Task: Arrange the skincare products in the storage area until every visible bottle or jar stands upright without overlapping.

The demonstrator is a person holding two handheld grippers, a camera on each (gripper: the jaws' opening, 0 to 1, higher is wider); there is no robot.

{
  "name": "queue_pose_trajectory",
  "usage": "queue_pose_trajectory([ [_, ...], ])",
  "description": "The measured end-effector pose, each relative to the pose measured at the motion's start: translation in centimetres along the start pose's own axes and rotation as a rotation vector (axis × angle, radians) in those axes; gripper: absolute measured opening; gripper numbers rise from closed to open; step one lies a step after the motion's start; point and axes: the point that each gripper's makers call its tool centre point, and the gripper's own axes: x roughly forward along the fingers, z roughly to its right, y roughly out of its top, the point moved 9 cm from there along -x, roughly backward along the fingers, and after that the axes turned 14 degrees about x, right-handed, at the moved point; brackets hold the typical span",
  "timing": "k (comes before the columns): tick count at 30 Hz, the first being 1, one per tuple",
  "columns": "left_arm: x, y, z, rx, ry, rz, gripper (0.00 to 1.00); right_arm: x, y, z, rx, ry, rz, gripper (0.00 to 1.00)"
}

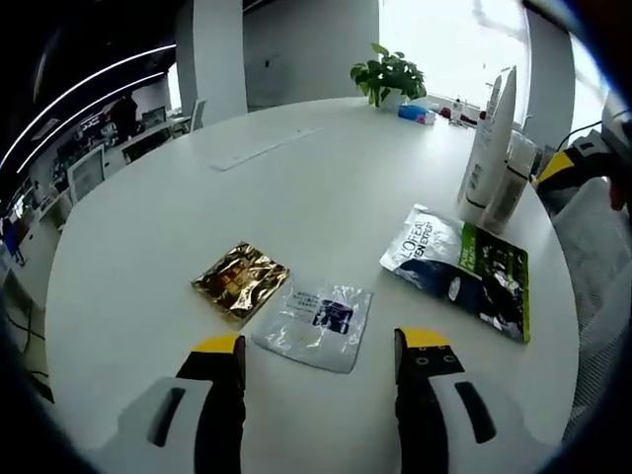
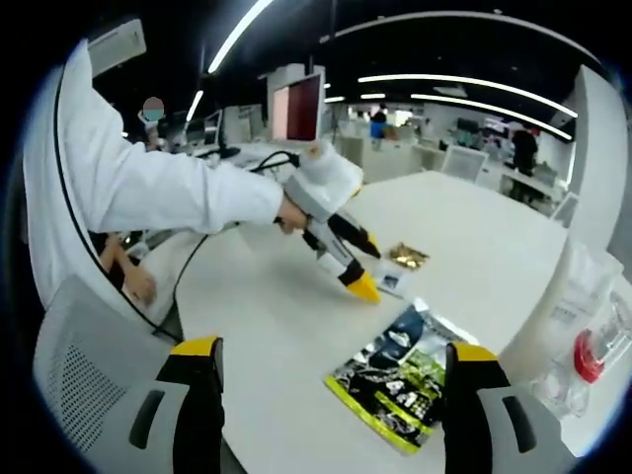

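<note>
Table: white round top (image 1: 296,188), sachets just ahead of the jaws.
Room: open office, ceiling strip lights.
Left gripper (image 1: 321,351): jaws apart, empty.
Right gripper (image 2: 336,370): jaws apart, empty.

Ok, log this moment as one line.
left gripper: open, over clear sachet | right gripper: open, over green sachet | white tube: upright

In the left gripper view we look from low over the near edge of the round white tabletop (image 1: 296,178), facing across it toward a bright window and a potted plant (image 1: 389,75). The gold sachet (image 1: 240,280), clear sachet (image 1: 316,318) and dark green packet (image 1: 462,269) lie close ahead. In the right gripper view we face the opposite way, toward the person's white sleeve (image 2: 148,183) and the office behind. Both views share that green packet (image 2: 403,377), the gold sachet (image 2: 407,257) and the tabletop (image 2: 276,316).
</note>
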Motion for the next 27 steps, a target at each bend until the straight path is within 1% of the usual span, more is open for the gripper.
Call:
queue_pose_trajectory([
  [3,0.1,0.3,-0.2,0.005,-0.002,0.001,0.55,0.1,-0.1,0.1,-0.001,0.003,-0.003,0.95],
  [6,0.6,0.5,-0.5,0.026,-0.024,0.006,0.54,0.3,-0.2,0.1,-0.007,0.011,-0.02,0.95],
  [8,0.6,0.7,-0.4,0.031,-0.03,0.004,0.54,0.4,0.0,0.2,-0.008,-0.005,-0.017,1.0],
  [10,0.7,0.8,-0.3,0.042,-0.037,0.003,0.53,0.4,0.1,0.2,-0.016,0.003,-0.022,0.97],
  [11,0.8,0.9,-0.3,0.049,-0.051,0.005,0.52,0.5,0.3,0.3,-0.017,0.009,-0.021,0.97],
  [15,1.0,1.0,-0.5,0.071,-0.071,0.006,0.49,0.9,0.6,0.2,-0.039,0.025,-0.033,0.95],
  [17,1.1,1.0,-0.8,0.072,-0.079,0.0,0.48,1.0,0.8,0.1,-0.05,0.031,-0.031,0.95],
  [19,1.3,0.9,-1.1,0.074,-0.074,-0.003,0.44,1.1,0.9,0.1,-0.054,0.038,-0.028,0.96],
  [20,1.4,1.0,-1.3,0.074,-0.071,-0.001,0.38,1.2,1.0,0.1,-0.057,0.042,-0.03,0.96],
  [21,1.4,1.0,-1.4,0.075,-0.069,-0.015,0.36,1.2,1.0,0.1,-0.061,0.044,-0.034,0.96],
  [23,1.4,1.0,-1.7,0.063,-0.066,-0.02,0.36,1.3,1.0,0.1,-0.068,0.047,-0.039,0.96],
  [24,1.2,0.9,-1.3,0.07,-0.066,-0.019,0.36,1.5,1.0,0.2,-0.072,0.05,-0.044,0.96],
  [26,1.3,0.8,-1.6,0.074,-0.067,-0.019,0.36,1.6,1.1,0.3,-0.088,0.056,-0.056,0.94],
  [27,1.3,0.9,-1.7,0.089,-0.066,-0.016,0.36,1.7,1.2,0.3,-0.095,0.057,-0.058,0.94],
])
